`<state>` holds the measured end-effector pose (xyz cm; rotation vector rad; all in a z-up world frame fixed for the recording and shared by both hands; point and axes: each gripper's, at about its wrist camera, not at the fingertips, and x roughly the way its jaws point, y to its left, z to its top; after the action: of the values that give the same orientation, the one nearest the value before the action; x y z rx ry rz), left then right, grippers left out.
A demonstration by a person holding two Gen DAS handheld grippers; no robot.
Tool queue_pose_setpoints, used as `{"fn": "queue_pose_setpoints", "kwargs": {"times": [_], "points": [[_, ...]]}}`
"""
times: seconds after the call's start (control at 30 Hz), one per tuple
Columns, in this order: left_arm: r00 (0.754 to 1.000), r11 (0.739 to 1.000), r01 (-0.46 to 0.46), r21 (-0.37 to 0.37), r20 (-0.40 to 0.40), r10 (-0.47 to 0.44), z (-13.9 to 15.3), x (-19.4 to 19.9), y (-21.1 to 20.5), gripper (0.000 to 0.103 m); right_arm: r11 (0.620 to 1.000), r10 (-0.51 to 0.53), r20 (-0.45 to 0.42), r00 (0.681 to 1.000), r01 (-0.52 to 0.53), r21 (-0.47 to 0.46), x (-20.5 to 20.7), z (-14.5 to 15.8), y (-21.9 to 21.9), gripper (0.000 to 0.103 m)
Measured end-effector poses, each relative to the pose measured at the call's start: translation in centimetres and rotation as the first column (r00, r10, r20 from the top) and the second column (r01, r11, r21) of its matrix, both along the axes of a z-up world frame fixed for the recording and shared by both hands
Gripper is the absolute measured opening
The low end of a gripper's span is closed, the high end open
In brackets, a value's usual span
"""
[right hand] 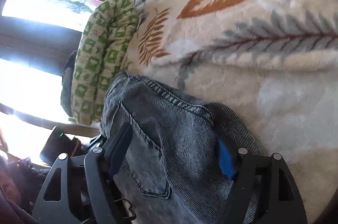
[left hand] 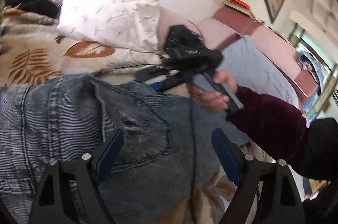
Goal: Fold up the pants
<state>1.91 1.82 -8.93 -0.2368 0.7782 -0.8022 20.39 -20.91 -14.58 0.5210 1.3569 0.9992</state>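
Left wrist view has the left tongs (left hand: 166,152) spread wide above the back pocket (left hand: 135,131) of the jeans (left hand: 69,109), nothing pinched between the blue pads. The jeans lie bunched on a cream blanket (left hand: 31,54) printed with orange and grey leaves, which covers the bed, and a white pillow (left hand: 109,14) sits just behind them. Further back in that view, a hand in a maroon sleeve (left hand: 268,116) grips the other tool's handle, right at the far edge of the denim. Right wrist view shows the right tongs (right hand: 175,152) also wide, straddling a raised fold of denim: fabric sits between the fingers, but whether they're pressing on it can't be told. A green patterned quilt (right hand: 101,59) lies rolled up just beside the jeans, next to the window (right hand: 31,80).
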Motion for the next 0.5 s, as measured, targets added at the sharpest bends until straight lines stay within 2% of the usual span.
{"fn": "queue_pose_setpoints", "kwargs": {"times": [0.1,0.17,0.23,0.37,0.5], "points": [[0.999,0.997,-0.024,0.071,-0.025,0.026,-0.9,0.6,-0.6,0.084,1.0,0.0,-0.014,1.0,0.0,0.014,-0.4,-0.3,-0.7,0.049],[1.0,0.99,-0.02,0.139,-0.014,0.022,-1.4,0.5,-1.4,0.081,1.0,-0.012,-0.016,1.0,0.012,-0.013,-0.6,-0.5,-1.0,0.026],[1.0,0.984,-0.012,0.178,0.004,0.011,-1.6,0.3,-2.0,0.081,0.997,-0.042,0.01,0.999,0.043,-0.057,-0.8,-0.1,-1.2,0.015],[1.0,0.971,-0.003,0.24,0.025,-0.003,-2.3,0.0,-2.7,0.081,0.983,-0.127,0.088,0.988,0.137,-0.12,-0.7,1.2,-1.1,0.012],[1.0,0.966,-0.002,0.26,0.03,-0.006,-2.4,-0.1,-2.8,0.081,0.947,-0.234,0.146,0.961,0.26,-0.191,0.2,2.3,-0.9,0.01]]}}
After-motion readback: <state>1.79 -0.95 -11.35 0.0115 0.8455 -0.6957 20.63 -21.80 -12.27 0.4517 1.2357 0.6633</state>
